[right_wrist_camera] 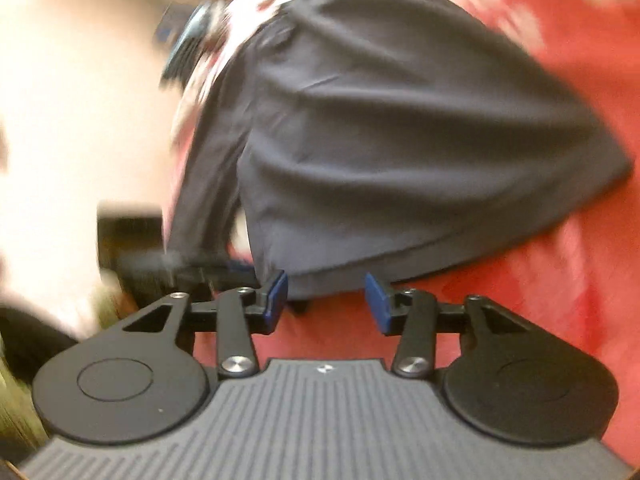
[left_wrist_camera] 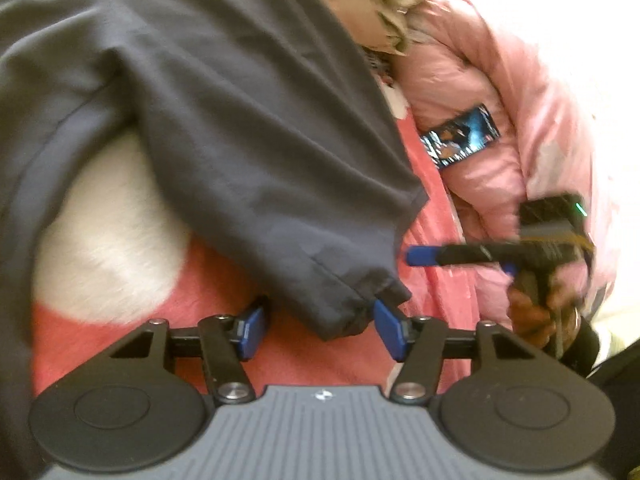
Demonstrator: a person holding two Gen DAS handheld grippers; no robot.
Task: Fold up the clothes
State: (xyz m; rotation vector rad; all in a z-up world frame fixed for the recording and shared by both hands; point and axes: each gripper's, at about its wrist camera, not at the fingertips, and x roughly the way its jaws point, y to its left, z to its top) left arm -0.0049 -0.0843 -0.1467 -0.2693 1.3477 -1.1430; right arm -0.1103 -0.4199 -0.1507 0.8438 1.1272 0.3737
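Left wrist: one dark garment [left_wrist_camera: 240, 120], one pink jacket [left_wrist_camera: 500, 120].

One dark garment [left_wrist_camera: 240, 120]; one pink puffer jacket [left_wrist_camera: 500, 120]; one red-and-white blanket [left_wrist_camera: 120, 220]; one blue packet [left_wrist_camera: 460, 136]; two tongs: left [left_wrist_camera: 320, 328], right [right_wrist_camera: 326, 300].

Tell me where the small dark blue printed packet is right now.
In the left wrist view, the small dark blue printed packet lies upper right on the pink puffy jacket, beside the dark grey garment.

- You can read no text anywhere here.
- The blue printed label [left_wrist_camera: 460, 136] on the pink jacket [left_wrist_camera: 500, 92] carries lettering, but it is too blurred to make out.
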